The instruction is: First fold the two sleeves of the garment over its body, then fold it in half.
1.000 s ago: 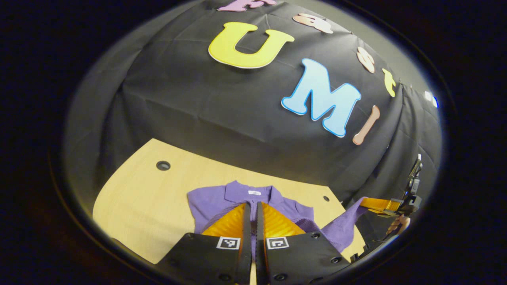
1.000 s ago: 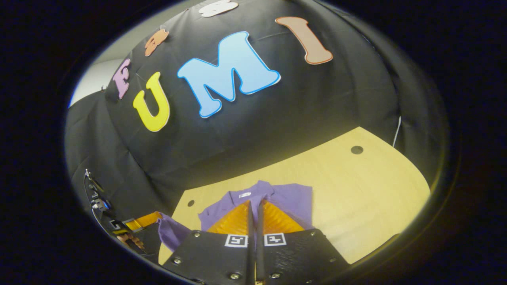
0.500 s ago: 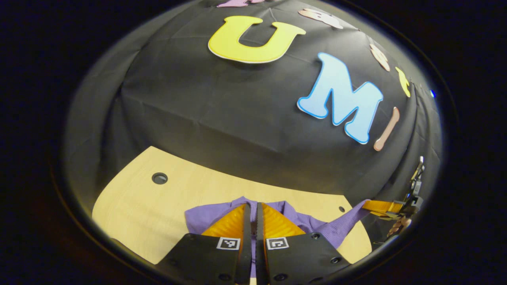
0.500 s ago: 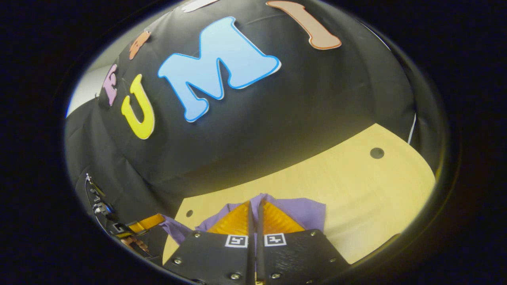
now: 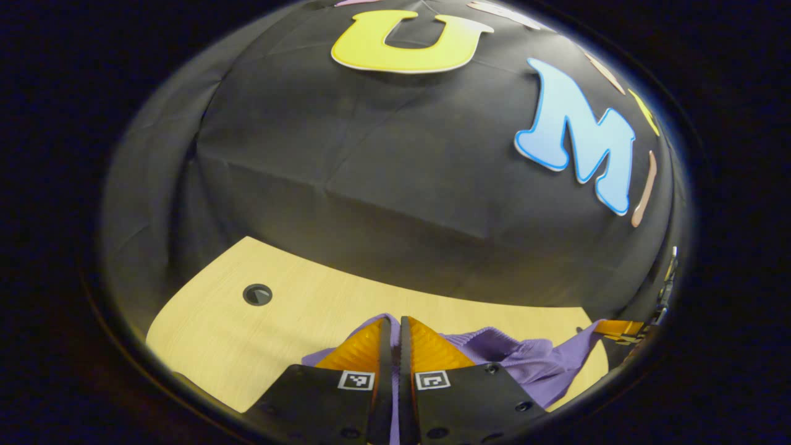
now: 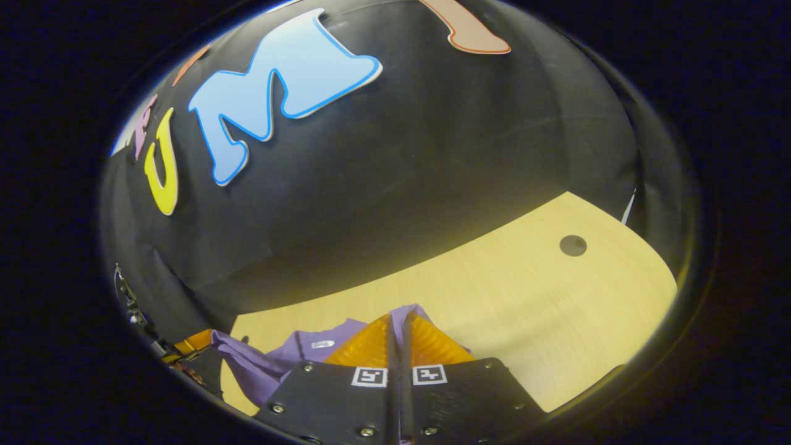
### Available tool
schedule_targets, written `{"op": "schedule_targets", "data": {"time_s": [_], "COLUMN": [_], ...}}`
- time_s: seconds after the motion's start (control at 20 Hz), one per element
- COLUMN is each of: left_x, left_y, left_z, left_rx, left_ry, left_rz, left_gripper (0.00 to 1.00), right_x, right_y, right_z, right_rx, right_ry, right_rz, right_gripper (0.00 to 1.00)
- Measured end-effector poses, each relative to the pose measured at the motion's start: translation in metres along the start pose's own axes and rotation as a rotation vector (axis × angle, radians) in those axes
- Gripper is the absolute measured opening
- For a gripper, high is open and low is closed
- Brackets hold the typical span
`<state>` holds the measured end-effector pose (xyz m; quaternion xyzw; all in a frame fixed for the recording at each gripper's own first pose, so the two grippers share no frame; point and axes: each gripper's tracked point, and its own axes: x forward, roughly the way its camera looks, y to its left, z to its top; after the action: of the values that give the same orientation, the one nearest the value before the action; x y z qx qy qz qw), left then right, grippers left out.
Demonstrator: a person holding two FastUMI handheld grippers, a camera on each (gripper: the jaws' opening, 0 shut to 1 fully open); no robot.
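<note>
In the left gripper view, the wooden table (image 5: 216,334) with its round hole (image 5: 257,294) is lying to the left. My left gripper (image 5: 392,327) is pinching a fold of the purple shirt (image 5: 519,358) between both fingers, with cloth showing at the tips. The shirt is bunching up on the table to the right, stretching toward my right gripper (image 5: 618,329) at the far edge.

In the right gripper view, my left gripper (image 6: 185,343) is appearing at the lower left, holding the shirt (image 6: 272,361). My right gripper (image 6: 398,321) is clamping another purple fold. The table (image 6: 525,296) is extending to the right.
</note>
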<state>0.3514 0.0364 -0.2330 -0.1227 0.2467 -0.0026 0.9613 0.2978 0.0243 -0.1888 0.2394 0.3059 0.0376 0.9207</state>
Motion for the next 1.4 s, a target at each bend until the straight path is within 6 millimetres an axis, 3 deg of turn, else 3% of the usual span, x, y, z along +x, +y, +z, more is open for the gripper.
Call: {"op": "schedule_targets", "data": {"time_s": [0.2, 0.6, 0.95, 1.05, 1.1, 1.15, 1.3, 1.35, 1.4], "left_x": [0.023, 0.039, 0.045, 0.044, 0.042, 0.04, 0.027, 0.023, 0.015], "left_y": [0.014, 0.029, 0.029, 0.026, 0.021, 0.019, 0.002, -0.001, -0.007], "left_z": [-0.02, -0.033, -0.039, -0.038, -0.039, -0.039, -0.04, -0.04, -0.039], "left_rx": [0.038, 0.126, 0.197, 0.204, 0.203, 0.203, 0.179, 0.18, 0.182], "left_ry": [0.033, 0.05, 0.049, 0.045, 0.048, 0.05, 0.048, 0.044, 0.037], "left_rz": [0.064, 0.15, 0.21, 0.206, 0.196, 0.188, 0.143, 0.136, 0.129], "left_gripper": [0.1, 0.1, 0.13, 0.19, 0.22, 0.25, 0.57, 0.63, 0.69], "right_x": [0.019, 0.047, 0.042, 0.034, 0.032, 0.028, 0.011, 0.006, -0.003], "right_y": [-0.01, -0.019, -0.018, -0.014, -0.015, -0.014, -0.004, 0.0, 0.007], "right_z": [-0.009, -0.029, -0.032, -0.029, -0.026, -0.026, -0.019, -0.016, -0.012], "right_rx": [-0.038, -0.161, -0.32, -0.36, -0.38, -0.398, -0.469, -0.486, -0.503], "right_ry": [0.016, 0.049, 0.036, 0.024, 0.021, 0.018, -0.008, -0.018, -0.036], "right_rz": [-0.039, -0.11, -0.159, -0.163, -0.166, -0.167, -0.155, -0.151, -0.139], "right_gripper": [0.01, 0.03, 0.11, 0.14, 0.25, 0.27, 0.36, 0.36, 0.44]}}
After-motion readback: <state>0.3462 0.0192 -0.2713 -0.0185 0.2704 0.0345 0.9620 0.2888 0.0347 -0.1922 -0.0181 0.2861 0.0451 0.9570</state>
